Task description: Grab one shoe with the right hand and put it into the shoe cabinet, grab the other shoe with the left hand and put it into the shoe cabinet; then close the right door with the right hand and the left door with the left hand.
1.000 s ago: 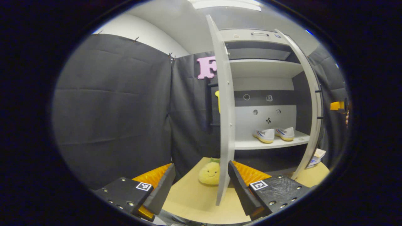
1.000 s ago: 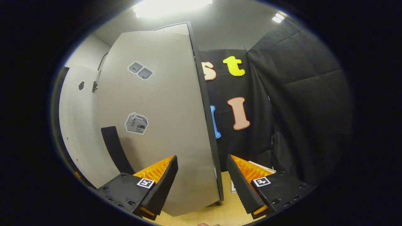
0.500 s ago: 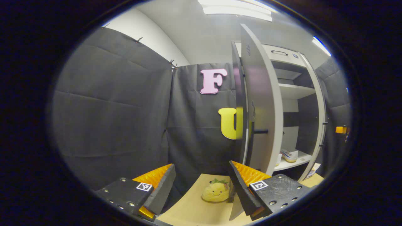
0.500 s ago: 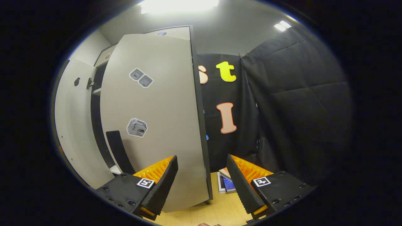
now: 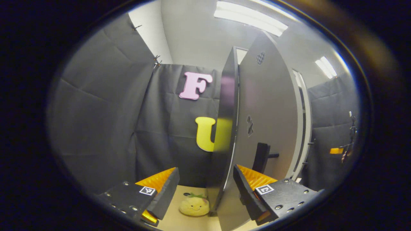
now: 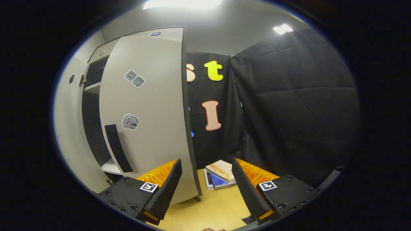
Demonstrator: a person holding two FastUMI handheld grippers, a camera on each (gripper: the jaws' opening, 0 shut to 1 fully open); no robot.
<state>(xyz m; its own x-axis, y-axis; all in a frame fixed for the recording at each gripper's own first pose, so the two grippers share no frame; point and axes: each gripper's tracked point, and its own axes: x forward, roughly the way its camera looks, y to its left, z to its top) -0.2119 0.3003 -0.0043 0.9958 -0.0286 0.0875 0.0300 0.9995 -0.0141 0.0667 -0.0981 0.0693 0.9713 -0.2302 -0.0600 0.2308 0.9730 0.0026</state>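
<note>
**Op:** I'm reading the left gripper [image 5: 205, 189] as wide, jaws spread and holding nothing. The left door [image 5: 269, 109] of the shoe cabinet is standing between its fingers, edge-on; whether the right-hand finger is touching the panel, I cannot tell.

**Obs:** Handle?

**Op:** A dark handle [image 5: 260, 157] is sticking out of the left door's face, just above that finger. A yellow plush toy [image 5: 194, 205] is sitting on the tabletop [image 5: 175, 221] beside the door's bottom corner.

**Obs:** Other side?

**Op:** I'm seeing the right gripper [image 6: 207, 186] wide too, gripping nothing. The right door [image 6: 151, 109] is hanging ajar, its free edge just behind the left-hand finger. A dark gap beside that door is showing a shelf [image 6: 110, 166] of the cabinet; the shoes are hidden from me. Some books [image 6: 220, 175] are lying on the table [image 6: 218, 211] beyond the door's edge.
</note>
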